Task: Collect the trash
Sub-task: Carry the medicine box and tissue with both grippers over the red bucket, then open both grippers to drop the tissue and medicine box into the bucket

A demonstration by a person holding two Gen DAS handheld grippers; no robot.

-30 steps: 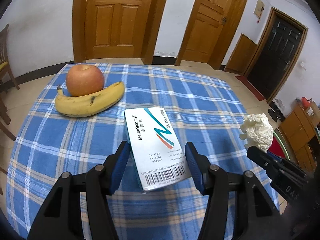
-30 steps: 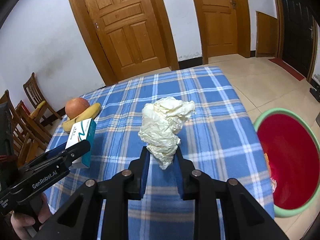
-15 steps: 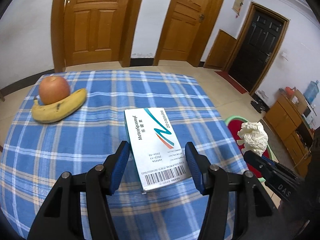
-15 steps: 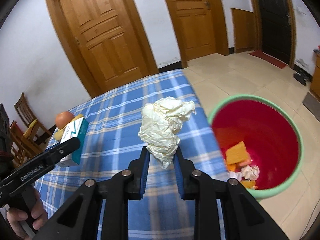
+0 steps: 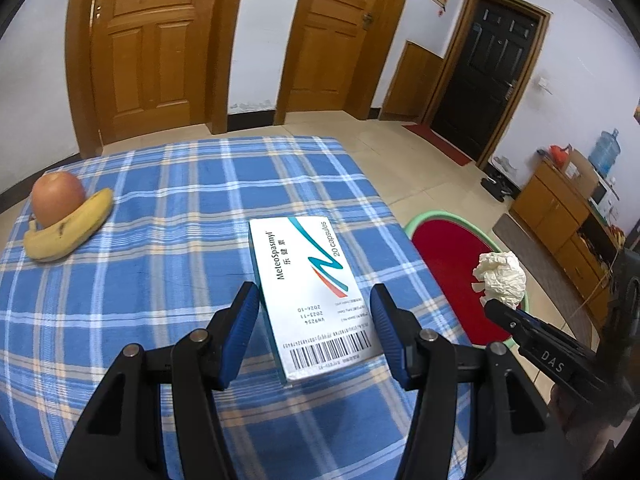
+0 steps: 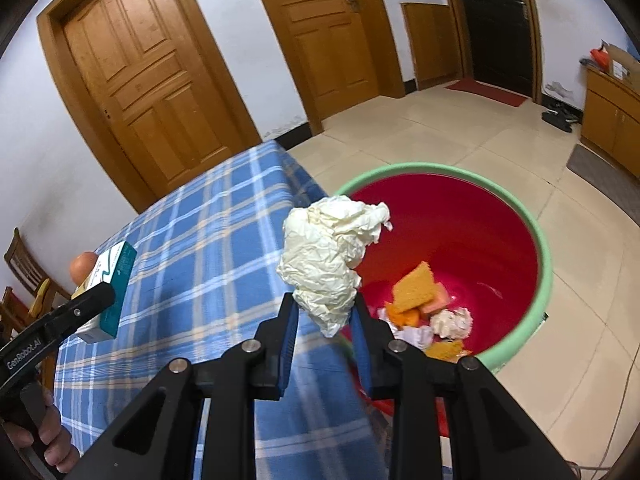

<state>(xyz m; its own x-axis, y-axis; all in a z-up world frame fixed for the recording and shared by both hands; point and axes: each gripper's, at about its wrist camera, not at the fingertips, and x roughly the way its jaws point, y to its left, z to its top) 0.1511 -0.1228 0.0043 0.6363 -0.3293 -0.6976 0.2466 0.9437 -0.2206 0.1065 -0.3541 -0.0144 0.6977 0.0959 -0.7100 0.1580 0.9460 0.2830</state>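
Blue plaid cloth [image 5: 168, 208] covers the bench; tiled floor [image 6: 460, 136] and wooden doors [image 5: 148, 48] lie beyond. Left hand-held gripper [image 5: 314, 334] clamps a box [image 5: 308, 292]; right hand-held gripper [image 6: 325, 334] pinches paper [image 6: 328, 256] above the red bin [image 6: 544, 256].

A: What is on the tabletop [image 5: 168, 208]?

B: A blue checked cloth covers it. 1 apple [image 5: 57, 199] and 1 banana [image 5: 69, 230] lie at the far left corner. They touch each other.

A: And on the floor [image 6: 500, 148]?

B: A red tub with a green rim [image 6: 545, 256] stands there, just beside the tabletop. Scraps of trash [image 6: 424, 312] lie inside it.
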